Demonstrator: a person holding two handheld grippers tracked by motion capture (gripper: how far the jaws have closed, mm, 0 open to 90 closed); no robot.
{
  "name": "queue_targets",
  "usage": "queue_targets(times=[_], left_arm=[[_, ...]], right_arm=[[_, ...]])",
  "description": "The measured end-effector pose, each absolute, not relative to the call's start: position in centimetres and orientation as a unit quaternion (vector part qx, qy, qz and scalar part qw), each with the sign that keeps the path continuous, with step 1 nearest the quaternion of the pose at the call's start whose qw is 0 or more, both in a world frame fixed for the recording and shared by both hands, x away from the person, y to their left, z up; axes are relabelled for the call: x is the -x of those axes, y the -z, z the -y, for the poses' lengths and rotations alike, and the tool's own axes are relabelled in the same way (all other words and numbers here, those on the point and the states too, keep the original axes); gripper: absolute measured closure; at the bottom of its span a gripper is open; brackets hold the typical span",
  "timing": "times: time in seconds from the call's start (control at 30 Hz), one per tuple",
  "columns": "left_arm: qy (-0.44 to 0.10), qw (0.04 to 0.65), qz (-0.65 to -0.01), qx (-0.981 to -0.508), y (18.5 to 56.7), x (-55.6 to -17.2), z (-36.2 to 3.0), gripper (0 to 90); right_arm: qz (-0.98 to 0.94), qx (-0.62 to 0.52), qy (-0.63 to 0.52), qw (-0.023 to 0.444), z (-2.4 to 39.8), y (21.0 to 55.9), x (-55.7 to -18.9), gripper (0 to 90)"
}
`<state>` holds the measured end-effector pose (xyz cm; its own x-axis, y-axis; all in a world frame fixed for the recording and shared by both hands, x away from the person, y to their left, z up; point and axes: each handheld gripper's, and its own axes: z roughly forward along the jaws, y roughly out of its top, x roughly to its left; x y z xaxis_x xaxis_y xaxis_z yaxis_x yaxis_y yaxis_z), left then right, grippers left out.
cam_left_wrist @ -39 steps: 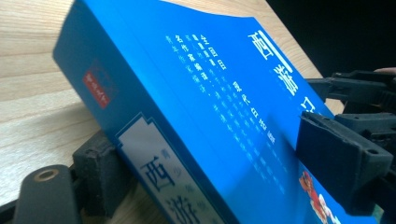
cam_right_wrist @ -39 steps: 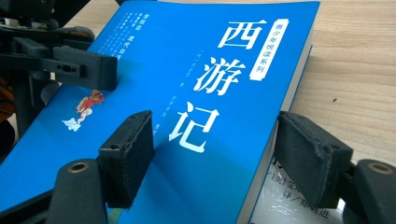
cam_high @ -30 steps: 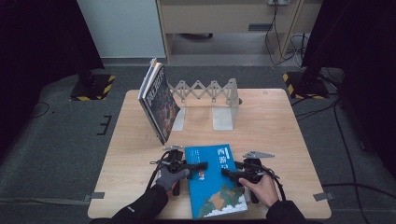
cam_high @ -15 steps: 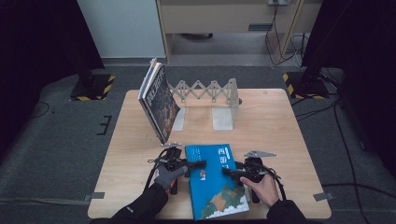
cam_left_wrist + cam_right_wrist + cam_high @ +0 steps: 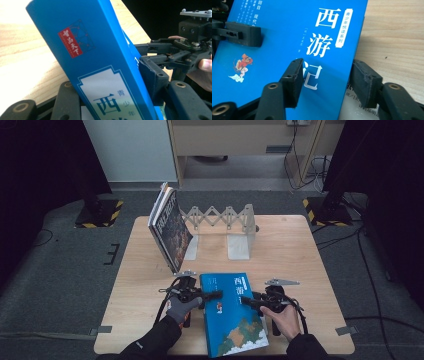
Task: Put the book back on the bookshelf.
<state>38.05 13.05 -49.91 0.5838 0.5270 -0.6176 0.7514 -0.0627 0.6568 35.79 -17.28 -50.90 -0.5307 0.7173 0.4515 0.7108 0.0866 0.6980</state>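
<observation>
Hand-held grippers, left (image 5: 212, 295) and right (image 5: 250, 300), are gripping the blue book (image 5: 231, 315) by opposite edges, jaws having just been closing; it is seemingly lifting off the worktop (image 5: 300, 250).

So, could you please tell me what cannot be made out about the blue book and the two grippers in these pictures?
- Blue paperback book: in the left gripper view its lower cover is cut off by the bottom edge.
- Left gripper: in the high view, too small to tell whether its pads press the book.
- Right gripper: its jaws, just closing, straddle the book's edge; contact is unclear.
- Dark leaning book: title too small.
</observation>
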Motion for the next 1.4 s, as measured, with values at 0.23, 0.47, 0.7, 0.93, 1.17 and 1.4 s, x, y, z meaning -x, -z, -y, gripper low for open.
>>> queue_targets(times=[0.23, 0.47, 0.7, 0.93, 1.17, 1.4], left_arm=[[0.103, 0.535, -0.437, -0.716, 48.8, -38.2, -13.3, 52.3], [0.096, 0.548, -0.428, -0.712, 47.5, -38.3, -13.4, 54.8], [0.091, 0.566, -0.414, -0.707, 45.8, -38.5, -13.4, 57.3], [0.071, 0.587, -0.393, -0.705, 43.7, -38.6, -13.3, 59.6], [0.037, 0.59, -0.374, -0.715, 41.9, -38.5, -13.3, 60.4], [0.014, 0.588, -0.355, -0.727, 40.9, -38.1, -13.1, 60.5]], right_arm=[[-0.728, -0.484, -0.485, 0.009, 17.5, 50.2, -36.0, 52.5], [-0.727, -0.474, -0.496, 0.021, 17.5, 49.2, -36.2, 54.1], [-0.72, -0.466, -0.513, 0.035, 17.6, 48.0, -36.5, 56.6], [-0.706, -0.458, -0.537, 0.058, 17.7, 46.8, -36.8, 58.3], [-0.704, -0.444, -0.547, 0.084, 17.2, 45.3, -37.5, 60.2], [-0.705, -0.436, -0.552, 0.096, 17.2, 44.6, -37.6, 61.5]])
